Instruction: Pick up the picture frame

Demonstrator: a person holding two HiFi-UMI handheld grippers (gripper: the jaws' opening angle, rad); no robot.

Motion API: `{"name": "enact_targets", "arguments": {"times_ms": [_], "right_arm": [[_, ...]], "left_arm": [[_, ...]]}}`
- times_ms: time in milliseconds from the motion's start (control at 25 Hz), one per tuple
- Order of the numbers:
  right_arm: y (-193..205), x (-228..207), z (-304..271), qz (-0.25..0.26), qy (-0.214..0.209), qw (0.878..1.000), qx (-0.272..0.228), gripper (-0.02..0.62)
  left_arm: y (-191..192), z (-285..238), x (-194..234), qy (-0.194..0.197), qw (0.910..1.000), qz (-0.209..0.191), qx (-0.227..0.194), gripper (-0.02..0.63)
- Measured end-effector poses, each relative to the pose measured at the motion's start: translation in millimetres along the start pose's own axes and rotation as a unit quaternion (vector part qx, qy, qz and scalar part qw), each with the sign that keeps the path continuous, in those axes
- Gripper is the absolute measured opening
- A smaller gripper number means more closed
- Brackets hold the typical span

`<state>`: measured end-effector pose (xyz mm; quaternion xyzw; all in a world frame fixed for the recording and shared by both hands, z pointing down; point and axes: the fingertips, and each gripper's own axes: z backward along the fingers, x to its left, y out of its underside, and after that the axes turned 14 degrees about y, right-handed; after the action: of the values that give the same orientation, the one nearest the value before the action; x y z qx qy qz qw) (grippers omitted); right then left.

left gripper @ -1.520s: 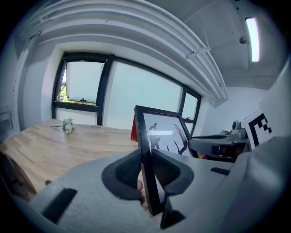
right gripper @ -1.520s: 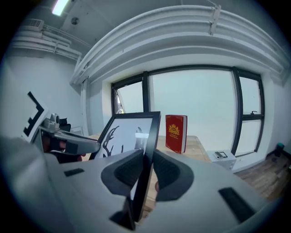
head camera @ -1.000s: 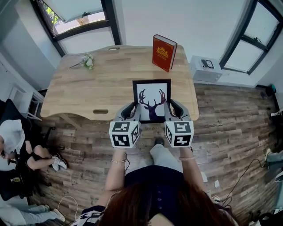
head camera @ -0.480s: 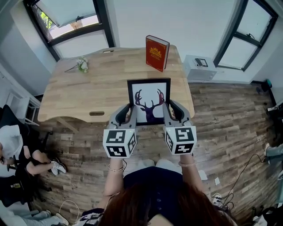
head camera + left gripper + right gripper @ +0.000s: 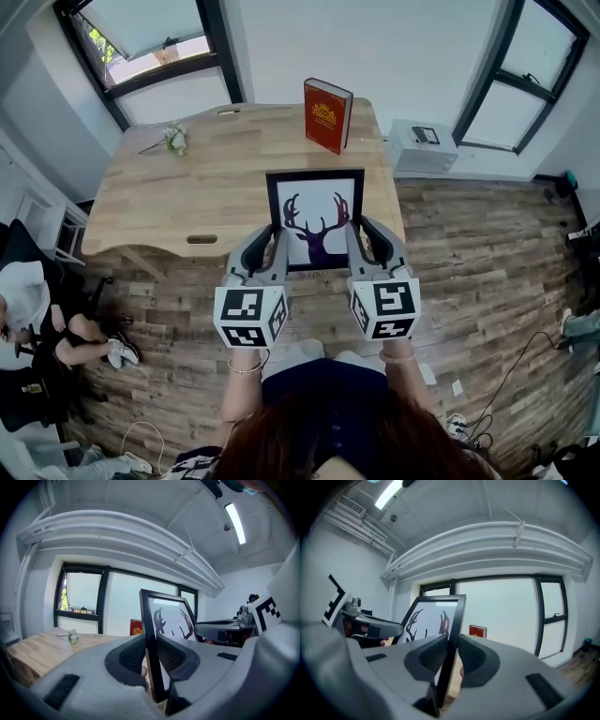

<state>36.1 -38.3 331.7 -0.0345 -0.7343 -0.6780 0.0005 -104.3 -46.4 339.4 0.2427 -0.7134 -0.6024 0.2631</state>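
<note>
Over the last second both grippers have risen and drawn back toward the person, carrying the frame (image 5: pixel 316 217) with them. The frame now seems lifted off the table (image 5: pixel 178 192), above its near edge. The left gripper (image 5: pixel 270 251) is clenched on the frame's left border and the right gripper (image 5: pixel 360 246) on its right border. The frame spans between them, tilted up. A book (image 5: pixel 327 114) stands well beyond both. The pick-up looks all but done.
</note>
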Motion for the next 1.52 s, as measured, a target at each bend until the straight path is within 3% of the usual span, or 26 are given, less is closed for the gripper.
{"name": "enact_targets", "arguments": {"times_ms": [800,1520], "right_arm": [[-17,-35,57,0.009,-0.015,0.999,-0.028,0.074],[-28,-36,82,0.015,-0.026,0.999,-0.039,0.074]], "left_arm": [[-13,20,-66,-0.017,0.9996,-0.014,-0.018,0.084],[-19,37,-85,-0.029,0.9991,-0.020,-0.023,0.084]]}}
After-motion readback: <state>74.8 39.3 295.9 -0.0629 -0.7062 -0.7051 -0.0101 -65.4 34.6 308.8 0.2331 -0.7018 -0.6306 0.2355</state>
